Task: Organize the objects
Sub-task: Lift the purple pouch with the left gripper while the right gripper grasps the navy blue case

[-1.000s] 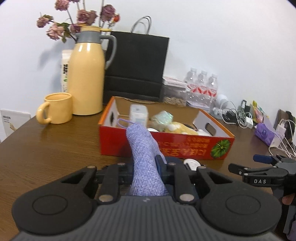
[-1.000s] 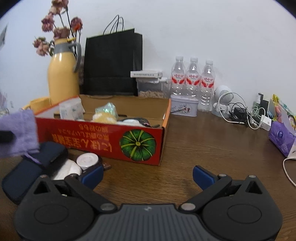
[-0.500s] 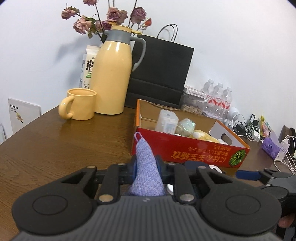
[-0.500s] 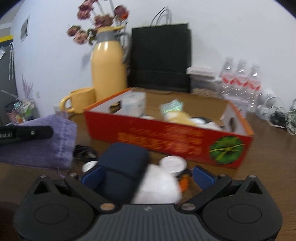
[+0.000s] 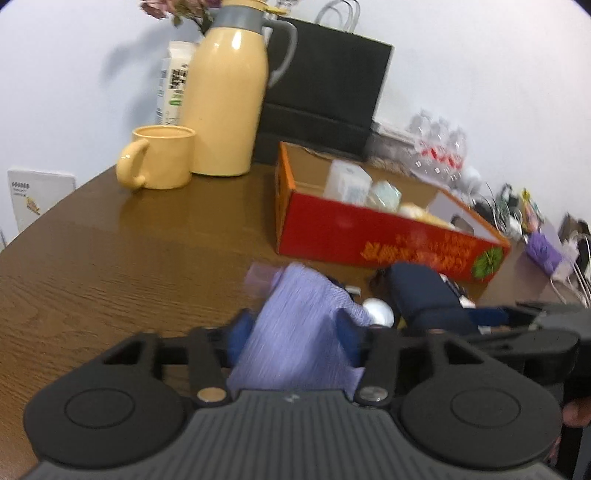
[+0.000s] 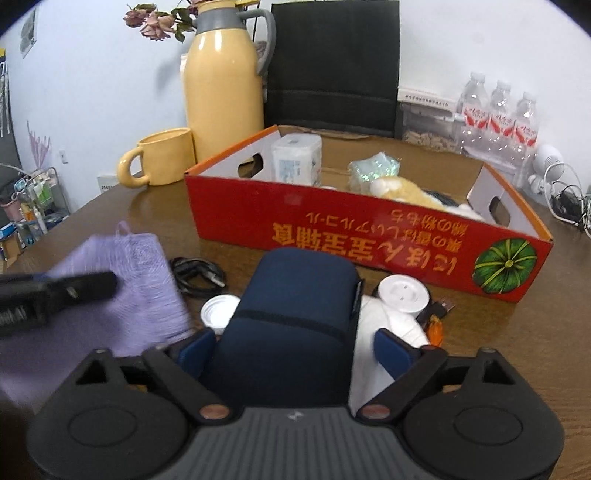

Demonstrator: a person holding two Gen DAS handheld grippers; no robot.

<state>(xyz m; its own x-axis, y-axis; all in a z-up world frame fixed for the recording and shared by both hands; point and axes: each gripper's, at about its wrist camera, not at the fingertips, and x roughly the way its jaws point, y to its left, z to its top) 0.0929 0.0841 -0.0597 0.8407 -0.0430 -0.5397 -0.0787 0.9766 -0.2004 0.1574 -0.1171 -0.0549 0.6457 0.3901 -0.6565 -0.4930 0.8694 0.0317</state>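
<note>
1. The left gripper (image 5: 295,332) is opening; the purple knit pouch (image 5: 295,332) sits blurred between its jaws at lower centre, no longer pinched.
2. The right gripper (image 6: 295,343) is closing around the navy case (image 6: 295,314), pads not yet touching.
3. The red box (image 6: 369,236) lies just behind.

Knitted purple cloth pouch (image 5: 303,332); glossy wood-grain table (image 5: 129,258).

Hidden, cropped and blurred parts

The purple pouch (image 5: 295,332) is motion-blurred, its near end hidden behind the gripper body. The navy case (image 6: 291,314) covers most of the white item (image 6: 384,325) beside it. The flowers (image 5: 173,7) are cut by the left wrist view's top edge.
</note>
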